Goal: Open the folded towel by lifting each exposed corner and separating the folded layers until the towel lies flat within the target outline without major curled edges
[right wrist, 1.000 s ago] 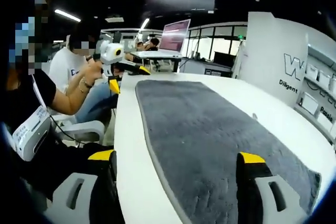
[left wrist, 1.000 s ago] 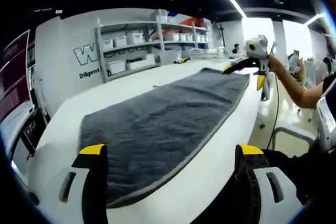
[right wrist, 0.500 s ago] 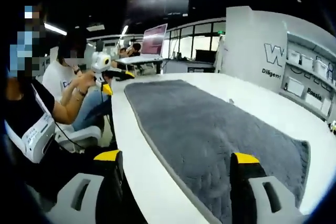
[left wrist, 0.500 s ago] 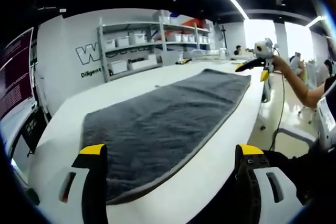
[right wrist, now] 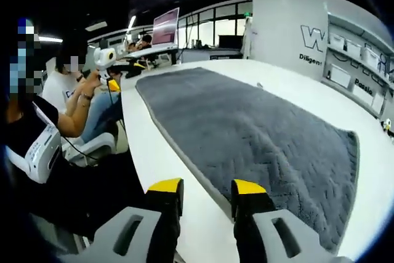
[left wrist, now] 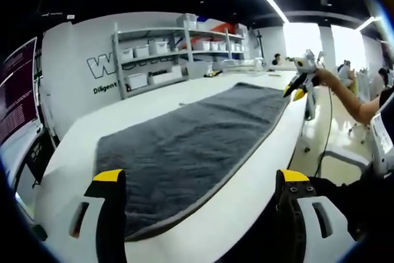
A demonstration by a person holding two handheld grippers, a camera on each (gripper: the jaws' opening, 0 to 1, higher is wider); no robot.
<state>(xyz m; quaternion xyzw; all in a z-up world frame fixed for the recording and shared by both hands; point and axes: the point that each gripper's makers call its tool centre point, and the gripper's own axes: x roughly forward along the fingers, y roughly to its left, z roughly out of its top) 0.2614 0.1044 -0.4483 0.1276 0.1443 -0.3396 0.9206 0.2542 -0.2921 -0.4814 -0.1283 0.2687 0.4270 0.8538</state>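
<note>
the grey towel (left wrist: pixel 191 146) lies spread along the white table (left wrist: pixel 123 112), one long strip with its piped edge running just inside the table's near rim. in the right gripper view the same towel (right wrist: pixel 258 140) reaches from the far end to the near corner, its surface flat, no lifted corner or doubled layer visible; whether a fold remains underneath cannot be told. no target outline can be made out on the table.

change noted: the right gripper (right wrist: pixel 206 188) now has its yellow-tipped jaws drawn much closer together than half a second ago, leaving only a narrow gap, with nothing between them. the jaws sit over the bare table edge just beside the towel's border, not on the cloth. seen from the left gripper view, the right gripper (left wrist: pixel 300 81) is off the towel's far corner, above the table edge, where a second ago it sat at that corner.

the left gripper (left wrist: pixel 200 180) holds its jaws wide apart and empty, as before, straddling the near end of the towel without gripping it.

judgement: the release at the far end and the closing of empty jaws suggest the spreading step is over or nearly so. remaining check is the edges: none look curled from here, though the far end is too small to confirm.

background: shelving with bins (left wrist: pixel 166 44) on the wall, seated people (right wrist: pixel 68 84) beyond the table.
</note>
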